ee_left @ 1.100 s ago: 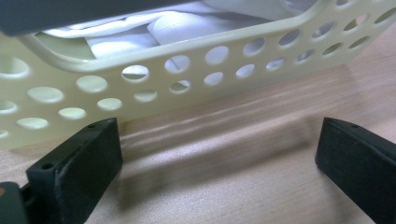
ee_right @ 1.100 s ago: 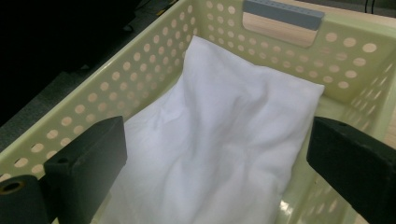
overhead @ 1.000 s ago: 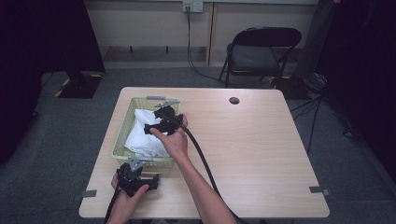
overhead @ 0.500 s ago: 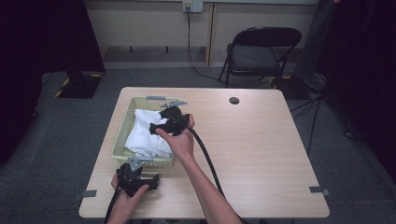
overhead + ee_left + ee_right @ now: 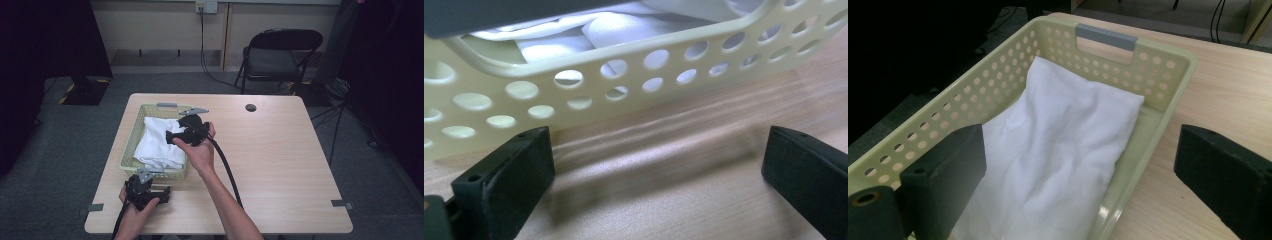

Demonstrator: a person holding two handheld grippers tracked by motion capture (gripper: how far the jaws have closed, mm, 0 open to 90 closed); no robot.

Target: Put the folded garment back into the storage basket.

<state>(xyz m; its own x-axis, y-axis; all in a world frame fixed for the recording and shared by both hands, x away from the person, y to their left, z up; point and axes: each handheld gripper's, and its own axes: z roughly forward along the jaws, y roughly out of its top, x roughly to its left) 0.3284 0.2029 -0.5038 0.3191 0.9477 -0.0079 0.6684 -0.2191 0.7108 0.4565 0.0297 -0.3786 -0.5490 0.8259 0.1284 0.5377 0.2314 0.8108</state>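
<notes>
Our fingers [image 5: 943,170] on the right gripper [image 5: 172,136] stand wide apart with nothing between them, held over the right edge of the basket [image 5: 131,135]; in the right gripper view the white cloth [image 5: 1058,150] lies loose inside it, below the grey handle [image 5: 1106,36] at the far end. Our left gripper [image 5: 162,192] sits low on the table [image 5: 280,165] just beside the basket's near wall, its jaws also spread wide over bare wood. The tabletop is pale wood with a dark round plug [image 5: 250,107]. Beyond it we see grey carpet, a folding chair [image 5: 277,57] and cables running to a wall socket [image 5: 206,6].
</notes>
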